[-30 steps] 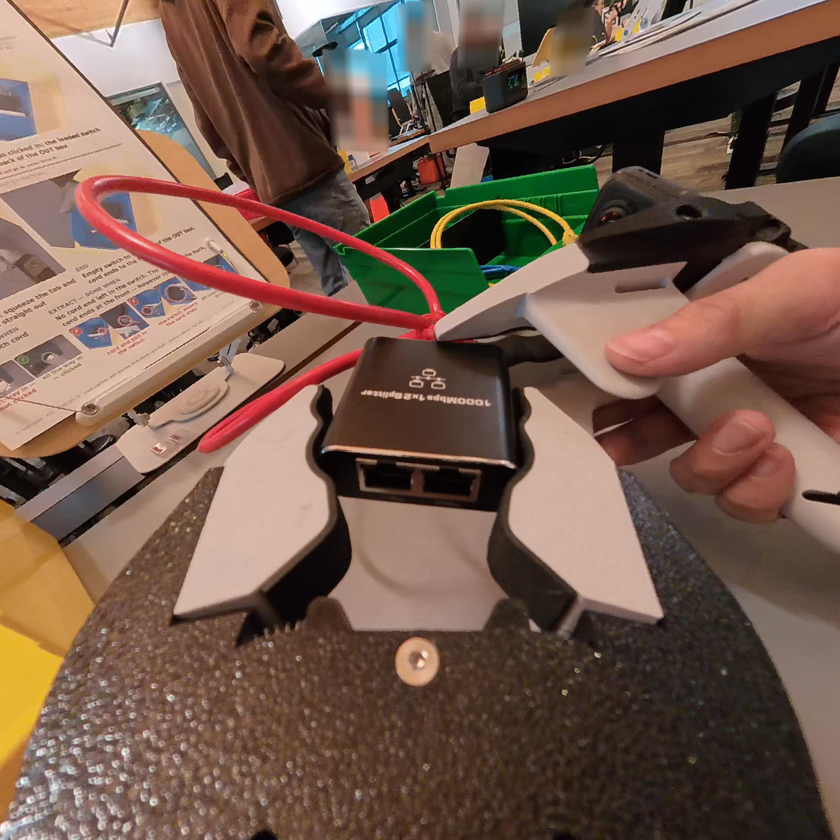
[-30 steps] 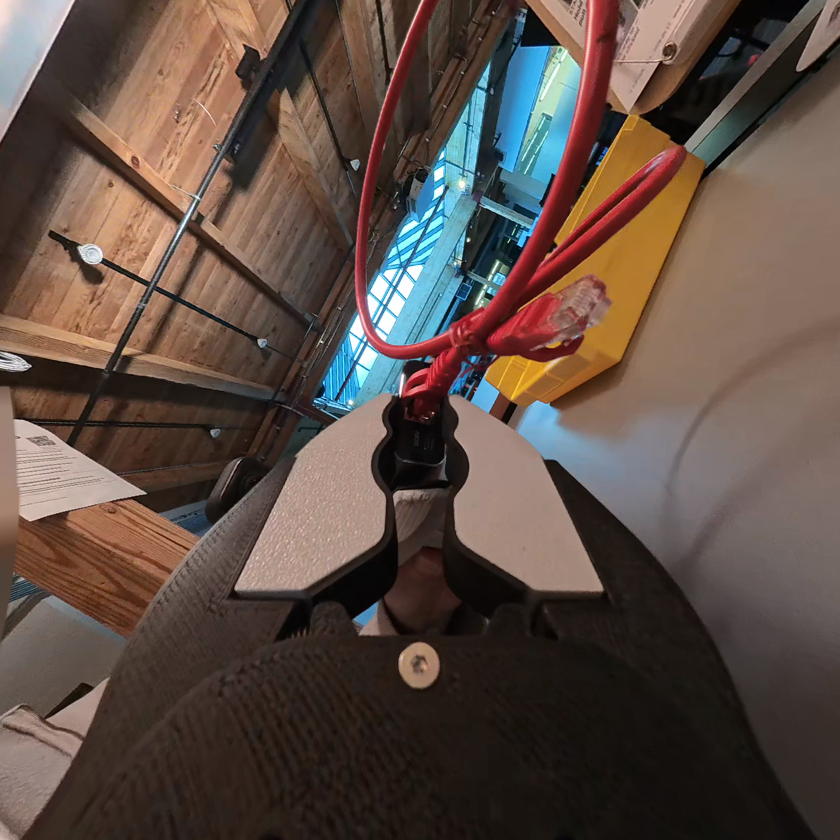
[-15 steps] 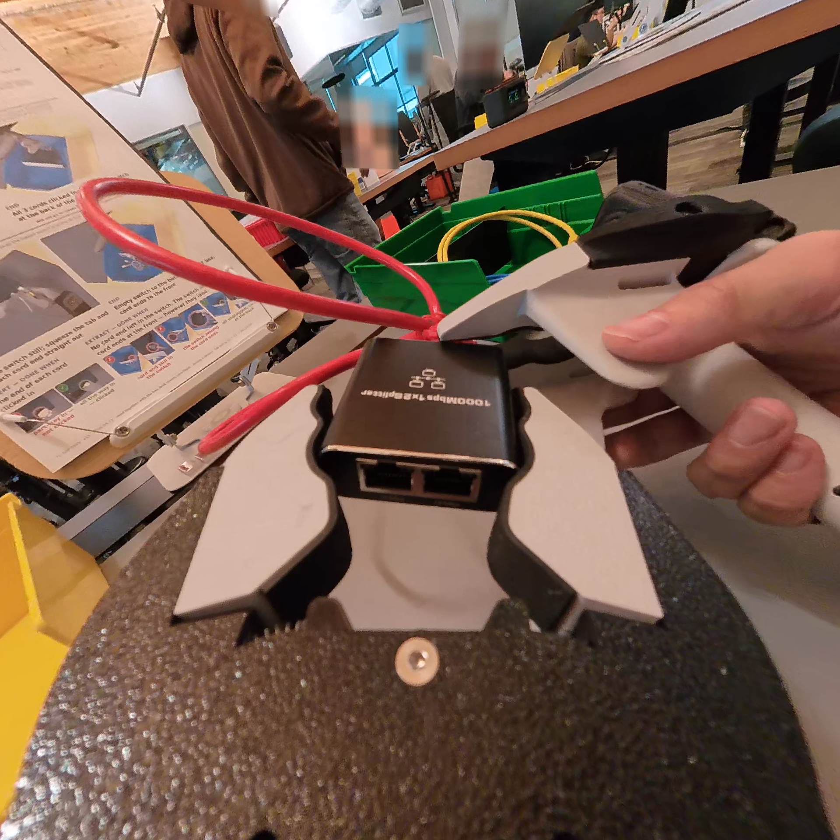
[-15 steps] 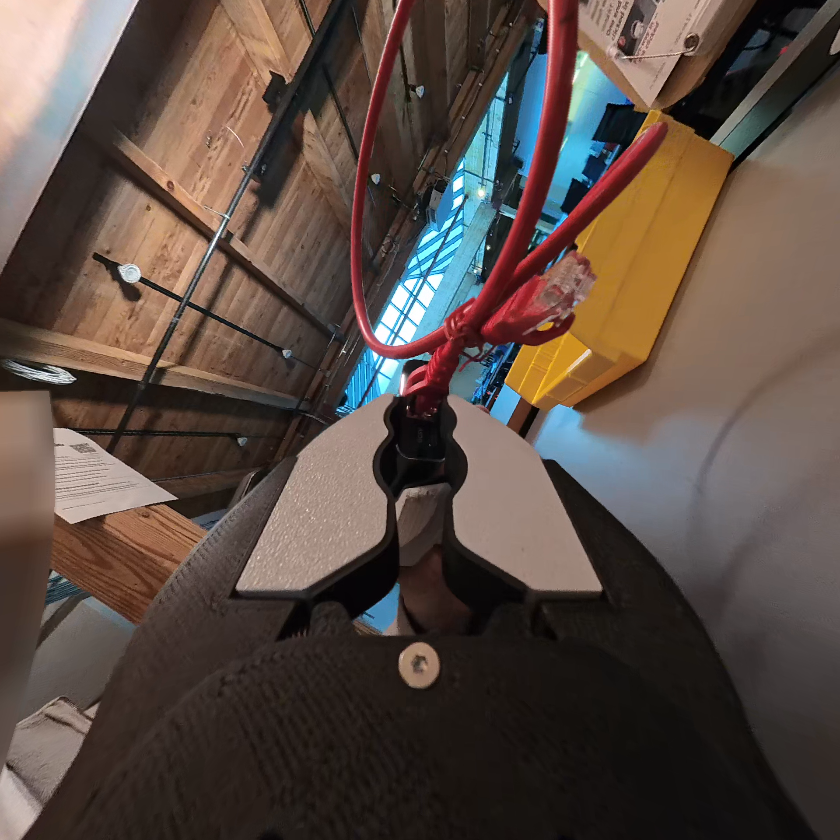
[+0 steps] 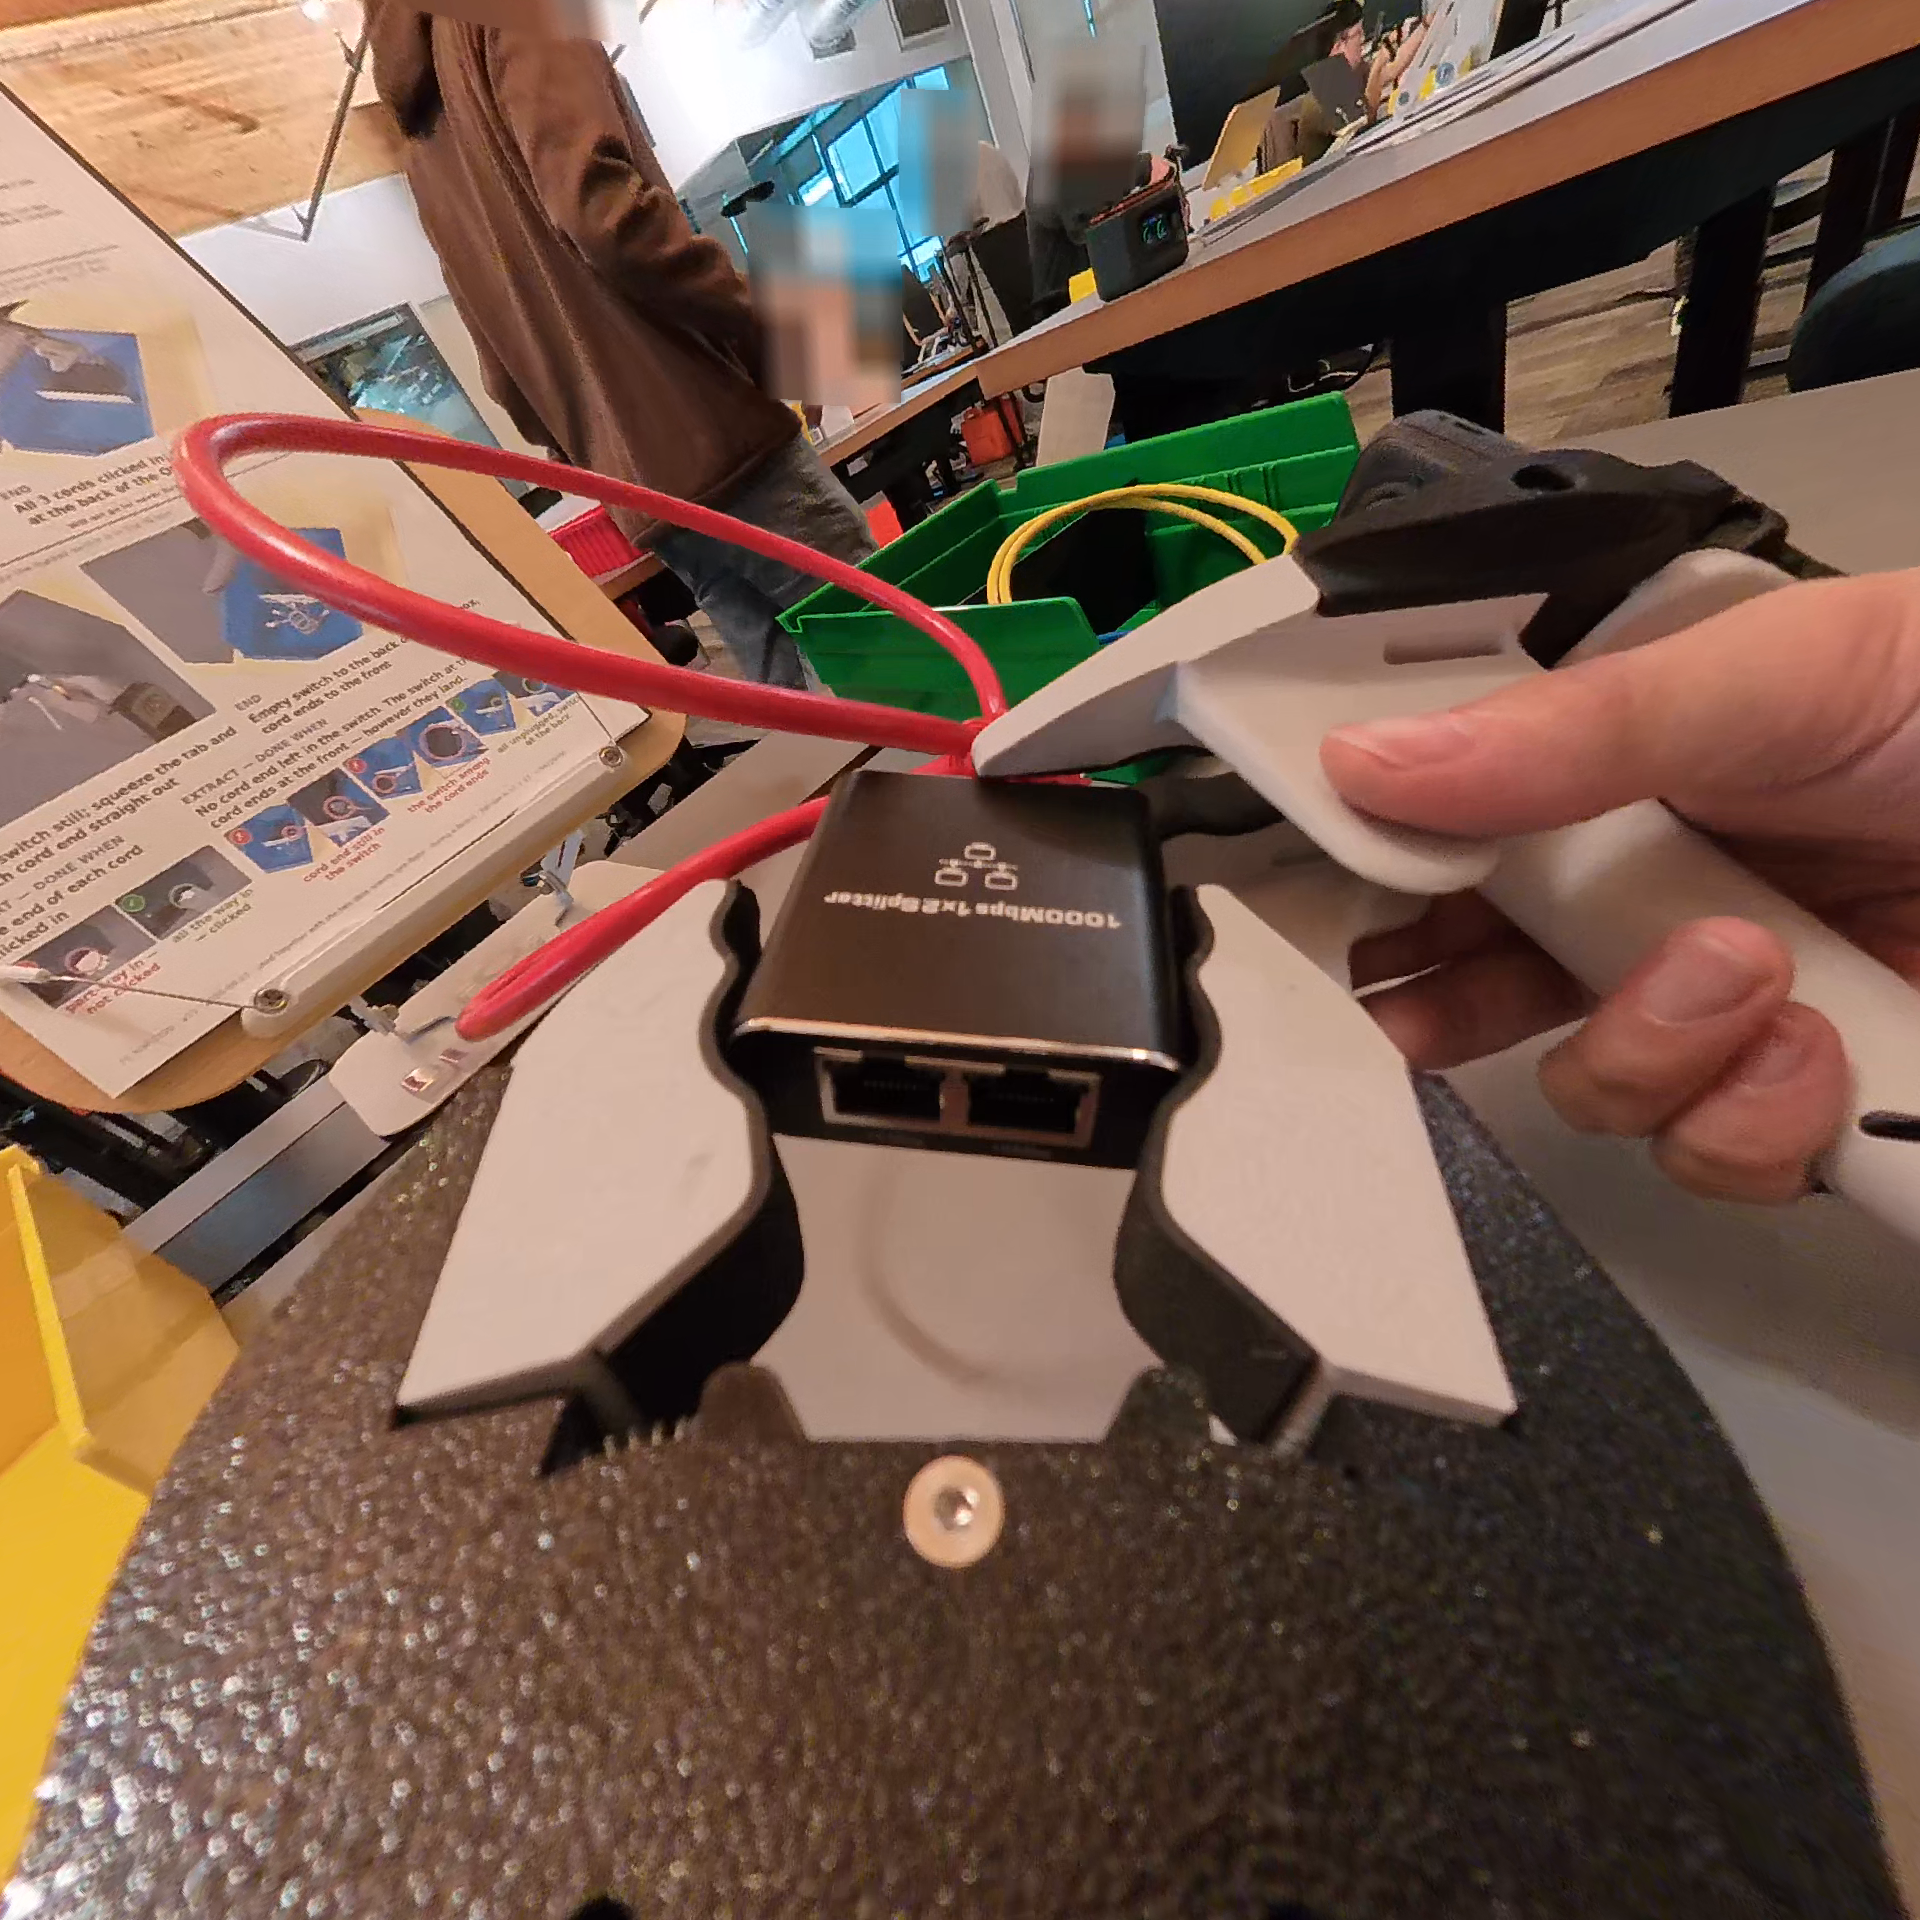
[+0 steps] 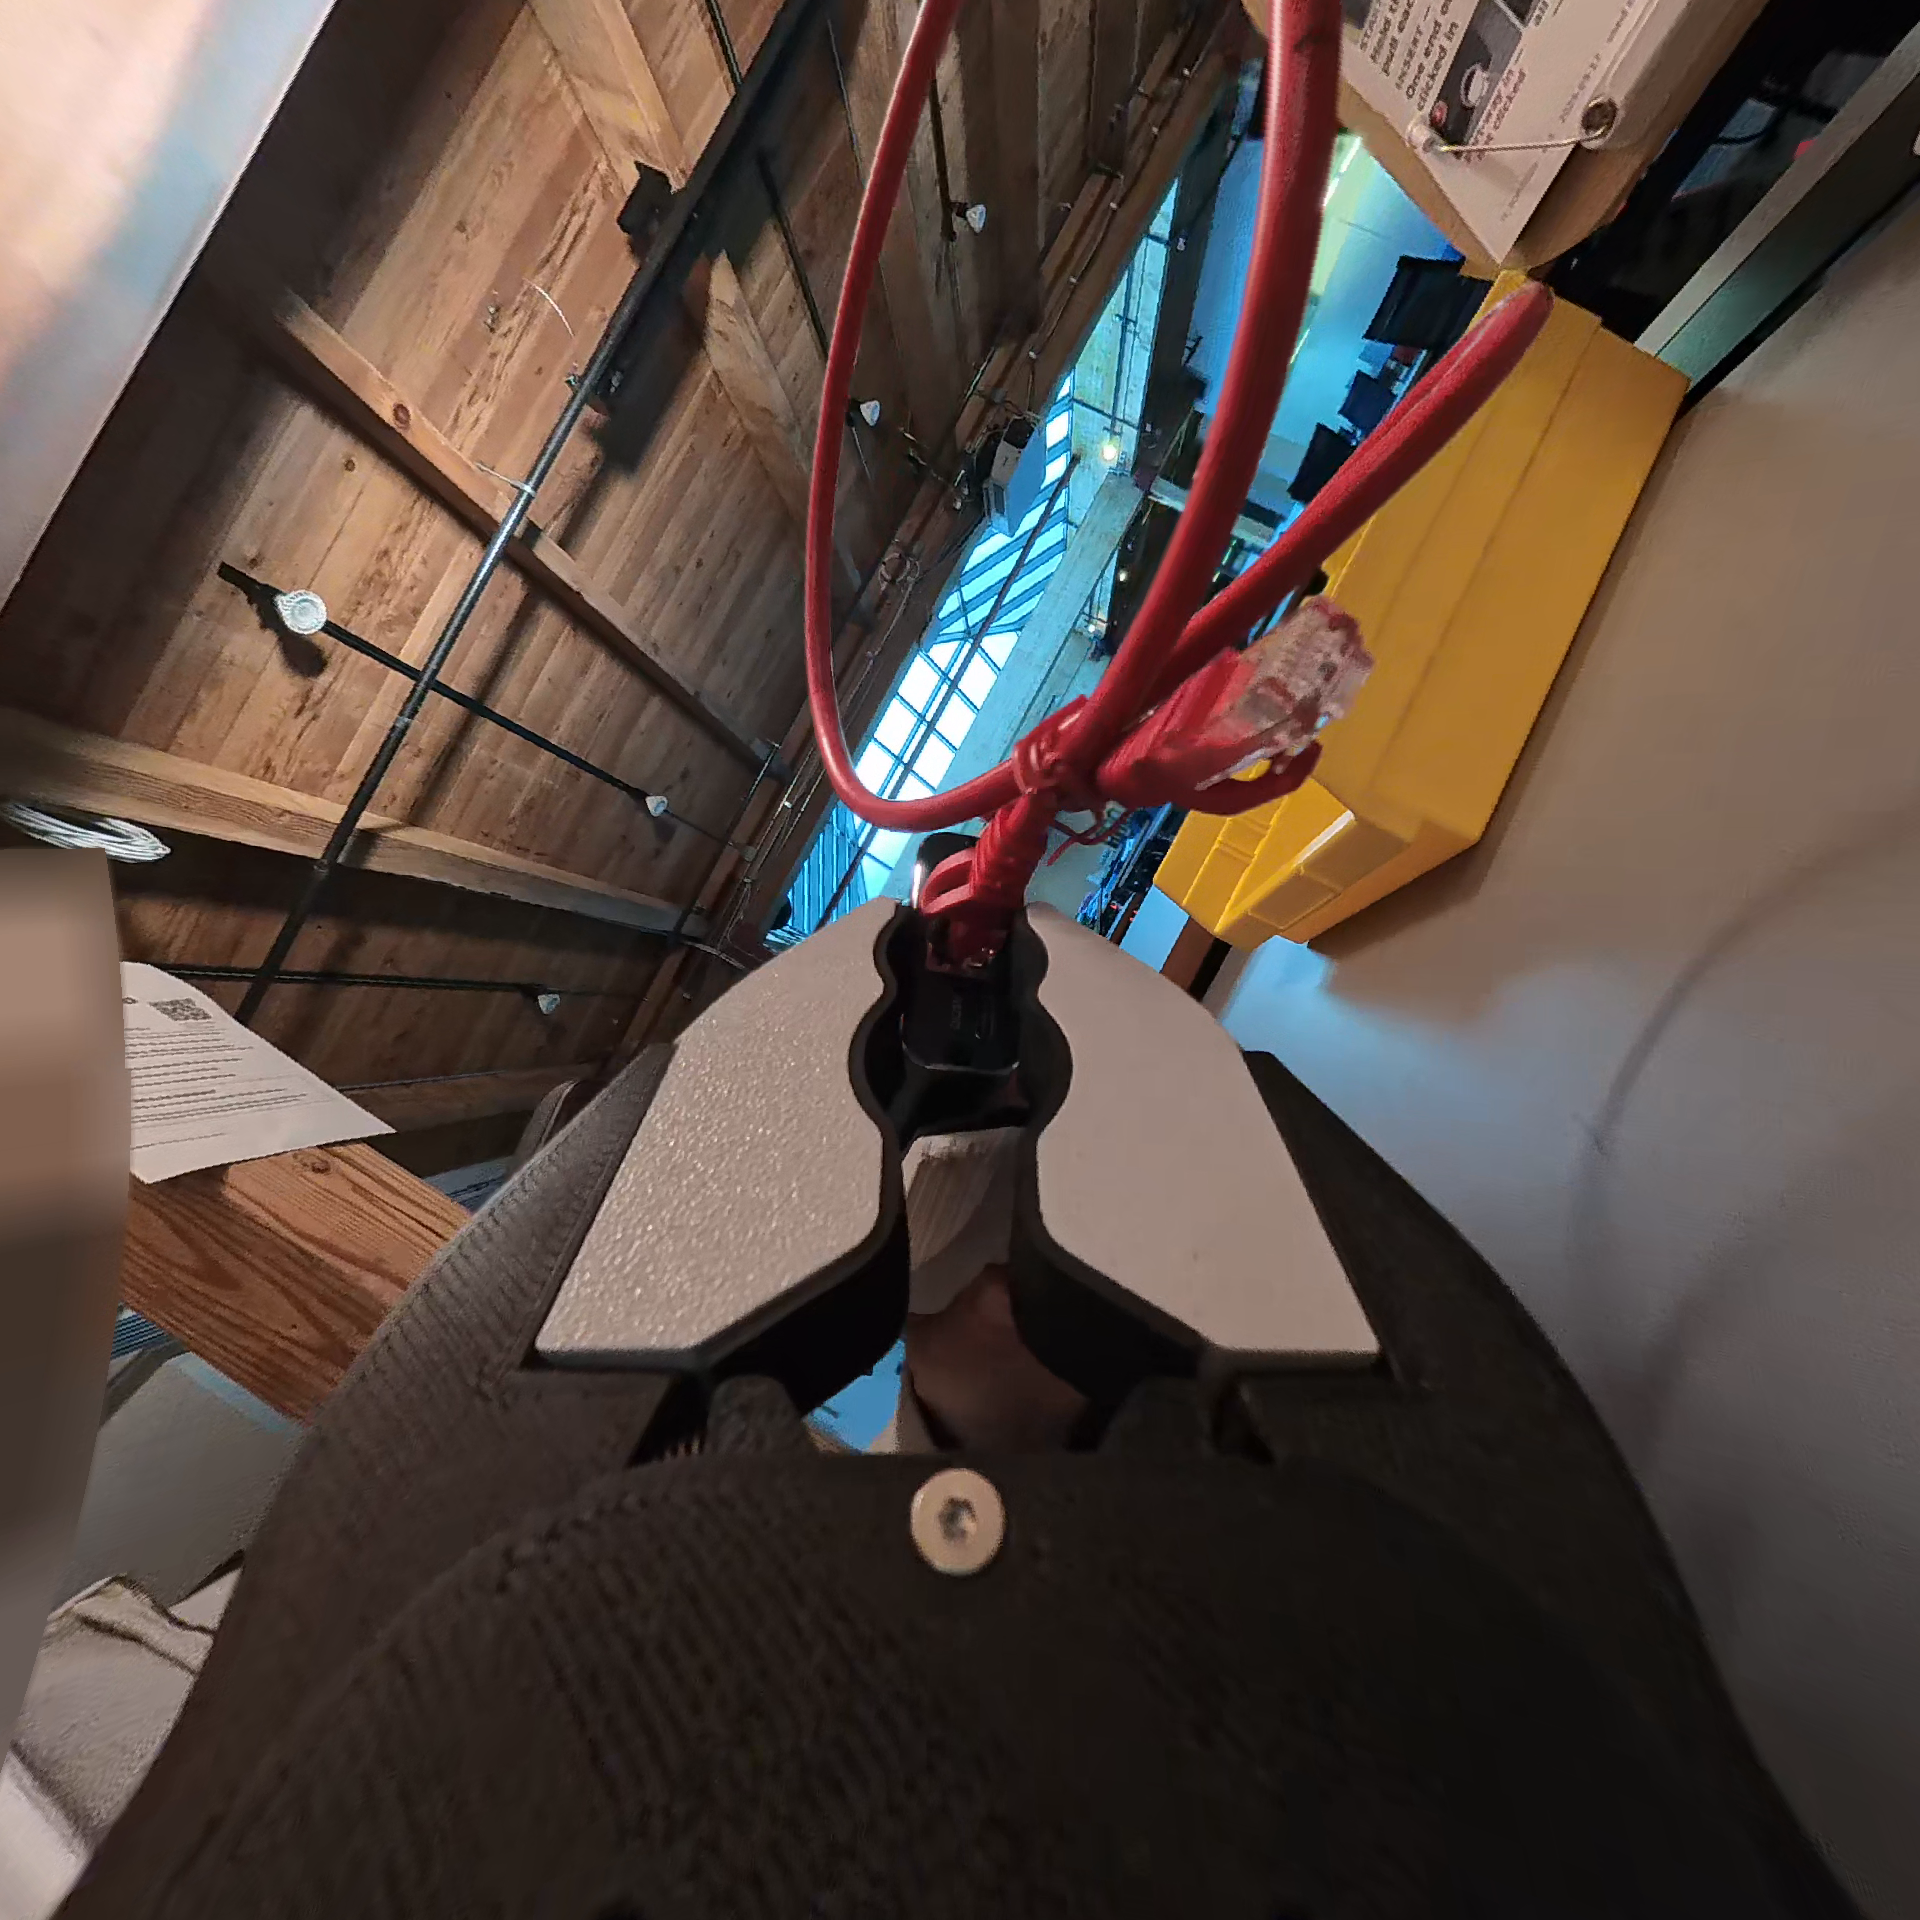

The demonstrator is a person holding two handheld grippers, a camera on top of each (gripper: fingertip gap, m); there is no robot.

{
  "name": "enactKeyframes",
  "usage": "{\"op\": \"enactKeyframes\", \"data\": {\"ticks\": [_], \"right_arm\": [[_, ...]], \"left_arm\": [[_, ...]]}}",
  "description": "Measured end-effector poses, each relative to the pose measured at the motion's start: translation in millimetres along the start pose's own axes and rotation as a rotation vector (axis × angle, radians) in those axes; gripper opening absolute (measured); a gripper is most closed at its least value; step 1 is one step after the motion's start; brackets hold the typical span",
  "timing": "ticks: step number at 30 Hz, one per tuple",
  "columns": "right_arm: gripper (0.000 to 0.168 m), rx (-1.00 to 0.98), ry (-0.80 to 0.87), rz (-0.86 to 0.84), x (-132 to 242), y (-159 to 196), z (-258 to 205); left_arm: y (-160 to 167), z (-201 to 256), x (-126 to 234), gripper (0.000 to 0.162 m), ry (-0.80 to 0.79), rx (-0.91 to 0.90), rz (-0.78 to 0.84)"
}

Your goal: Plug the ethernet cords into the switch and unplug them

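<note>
A: What differs from a second ago around the switch (image 5: 961,935)?

B: Little in the grip. It sits between the same two left fingers (image 5: 613,1132), with its two empty ports facing the camera. The background has slid: the instruction board (image 5: 260,748) has moved right and lower, and more of the yellow bin (image 5: 62,1382) shows at the left edge. In the right wrist view the yellow bin (image 6: 1455,644) has moved farther right and up.

A: Where is the switch relative to the grippers?

B: It is up near the tips of the left gripper (image 5: 961,997), held above the grey table (image 5: 1714,1351). The right gripper (image 5: 1049,743) comes in from the right at its far end, its tip touching the back edge where the red cord (image 5: 540,644) leaves.

A: And how do the grippers stand?

B: The left one is pressed against the switch's two sides. The right gripper (image 6: 961,935) is nearly closed, pinching the cord's plug (image 6: 961,940) at the switch (image 6: 951,1029). A hand (image 5: 1662,852) grips its white handle.

A: And the rest of the cord?

B: The red cord (image 6: 852,499) loops wide, is tied in a knot just past the tips, and its free plug (image 6: 1288,686) hangs clear of both grippers. Behind stands a green bin (image 5: 935,634) with a yellow cord (image 5: 1132,509) in it.
</note>
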State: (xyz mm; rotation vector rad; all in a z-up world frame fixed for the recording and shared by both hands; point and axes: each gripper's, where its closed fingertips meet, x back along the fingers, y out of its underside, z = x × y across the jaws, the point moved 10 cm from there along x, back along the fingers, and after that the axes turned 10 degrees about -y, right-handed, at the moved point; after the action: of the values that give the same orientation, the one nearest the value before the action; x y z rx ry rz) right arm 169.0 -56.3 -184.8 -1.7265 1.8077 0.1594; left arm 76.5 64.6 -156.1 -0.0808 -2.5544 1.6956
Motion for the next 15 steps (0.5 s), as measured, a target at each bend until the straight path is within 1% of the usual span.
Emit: {"op": "enactKeyframes", "data": {"ticks": [8, 15], "right_arm": [[0.016, 0.018, 0.003, 0.028, 1.0, 1.3, 4.0], [0.015, 0.017, -0.026, 0.139, 1.6, 9.0, 5.0]], "left_arm": [[3.8, 2.7, -2.3, 0.075, -0.027, 0.007, -0.009], [3.3, 9.0, -3.3, 0.075, -0.074, 0.018, 0.008]]}}
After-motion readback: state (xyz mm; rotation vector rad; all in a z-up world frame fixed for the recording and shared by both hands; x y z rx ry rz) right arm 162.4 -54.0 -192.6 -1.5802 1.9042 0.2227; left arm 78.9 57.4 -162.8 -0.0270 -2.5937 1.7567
